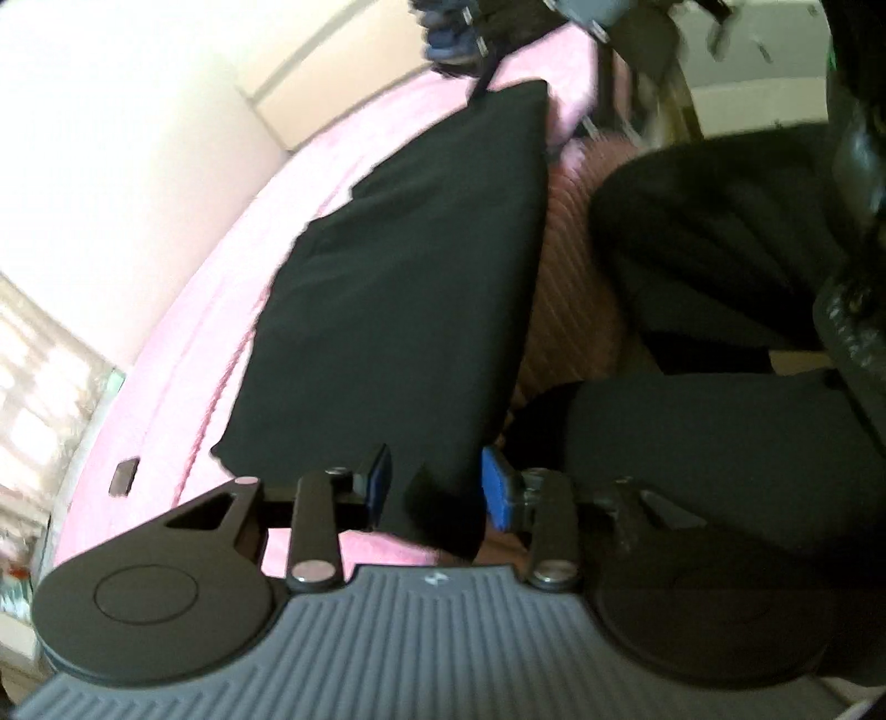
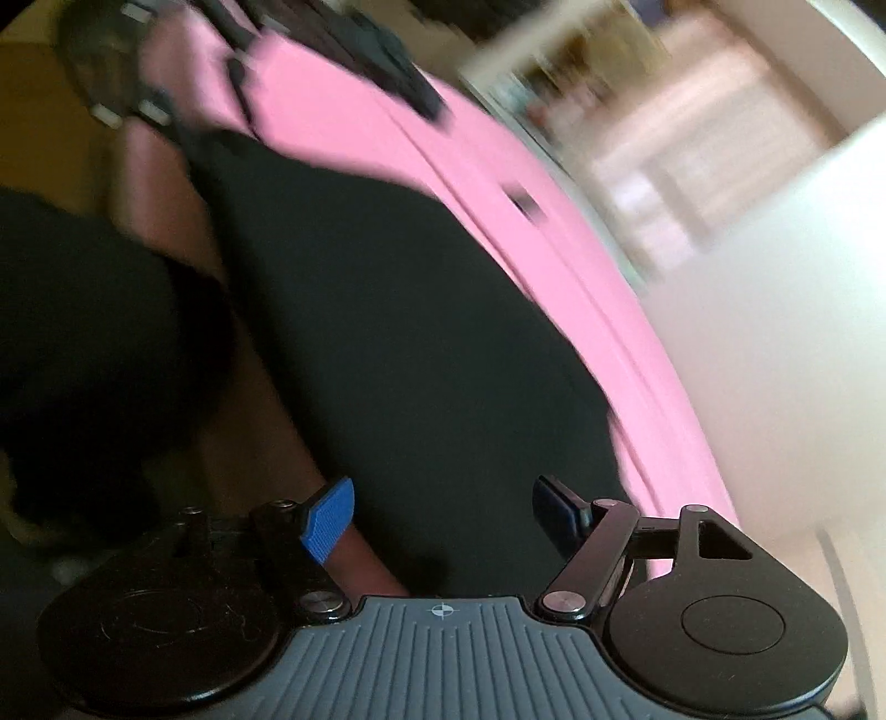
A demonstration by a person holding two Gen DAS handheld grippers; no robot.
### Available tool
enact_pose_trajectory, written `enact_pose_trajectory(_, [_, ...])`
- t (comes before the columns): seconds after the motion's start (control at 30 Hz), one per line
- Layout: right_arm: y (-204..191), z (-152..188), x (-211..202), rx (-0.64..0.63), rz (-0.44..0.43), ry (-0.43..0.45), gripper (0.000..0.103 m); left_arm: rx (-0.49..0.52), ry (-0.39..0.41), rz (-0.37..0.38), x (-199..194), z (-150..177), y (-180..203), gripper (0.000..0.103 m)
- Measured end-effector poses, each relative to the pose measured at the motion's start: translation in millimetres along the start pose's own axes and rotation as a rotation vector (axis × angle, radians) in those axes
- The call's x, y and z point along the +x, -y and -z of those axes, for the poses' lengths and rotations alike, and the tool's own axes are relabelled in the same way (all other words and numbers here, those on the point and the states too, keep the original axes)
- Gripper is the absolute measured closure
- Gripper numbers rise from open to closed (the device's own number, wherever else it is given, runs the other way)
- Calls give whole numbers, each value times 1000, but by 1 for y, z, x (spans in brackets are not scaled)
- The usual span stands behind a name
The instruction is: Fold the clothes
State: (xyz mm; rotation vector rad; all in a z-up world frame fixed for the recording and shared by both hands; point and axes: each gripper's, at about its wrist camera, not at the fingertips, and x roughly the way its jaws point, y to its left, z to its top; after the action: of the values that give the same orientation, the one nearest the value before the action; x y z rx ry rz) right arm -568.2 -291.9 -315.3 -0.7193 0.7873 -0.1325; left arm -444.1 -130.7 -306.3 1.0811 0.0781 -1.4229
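Note:
A black garment (image 1: 410,310) lies flat along the front of a pink bed cover (image 1: 210,310). My left gripper (image 1: 437,487) is open, its blue pads (image 1: 495,487) either side of the garment's near end. In the right wrist view the same garment (image 2: 410,343) stretches away over the pink cover (image 2: 498,221). My right gripper (image 2: 443,515) is open over its other end, blue pads (image 2: 326,520) wide apart and holding nothing. The other gripper shows at the far end in each view (image 1: 459,33) (image 2: 133,105).
The person's legs in black trousers (image 1: 720,332) are beside the bed's brown ribbed edge (image 1: 570,266). A small dark object (image 1: 124,476) lies on the cover near the left. White wall (image 1: 111,138) is behind the bed. Both views are motion-blurred.

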Motion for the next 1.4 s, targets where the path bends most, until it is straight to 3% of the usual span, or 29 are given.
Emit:
enact_pose_trajectory(0.07, [-21,-23,7,-57,-63,65,20,-61,-3,-18,-10,9,-8,70])
enact_pose_trajectory(0.23, [-55,-65,26,-177,-143,163,20,-146,-46,-92,-27,31,-29,70])
enact_pose_trajectory(0.4, [-66,-79,87,-283,-185,165,22,-128,-111,-157,-21,55,-52,60])
enact_pose_trajectory(0.43, [-69,-79,95,-297,-191,162,27,-119,-125,-168,-19,60,-54,60])
enact_pose_trajectory(0.47, [-72,-80,103,-309,-194,157,44,-106,-137,-174,-17,63,-55,58])
enact_pose_trajectory(0.5, [-74,-81,111,-321,-198,151,69,-93,-145,-178,-13,67,-55,57])
enact_pose_trajectory(0.6, [-50,-86,121,-157,-235,181,88,-60,-155,-186,-4,81,-52,39])
enact_pose_trajectory(0.67, [-22,-85,109,7,-251,229,90,-11,-144,-205,14,82,-57,29])
enact_pose_trajectory(0.83, [40,-76,89,309,-261,306,92,156,-85,-255,53,76,-83,28])
enact_pose_trajectory(0.97, [58,-74,84,374,-266,310,92,322,-34,-275,91,69,-102,28])
enact_pose_trajectory(1.13, [57,-72,88,388,-281,311,92,512,-10,-184,129,66,-112,28])
enact_pose_trajectory(1.2, [54,-70,76,394,-282,314,92,578,-9,-161,141,67,-115,29])
enact_pose_trajectory(1.33, [56,-64,59,429,-284,319,92,622,-5,-124,153,67,-120,40])
enact_pose_trajectory(1.4, [59,-62,54,446,-283,323,92,633,-10,-98,157,66,-119,59])
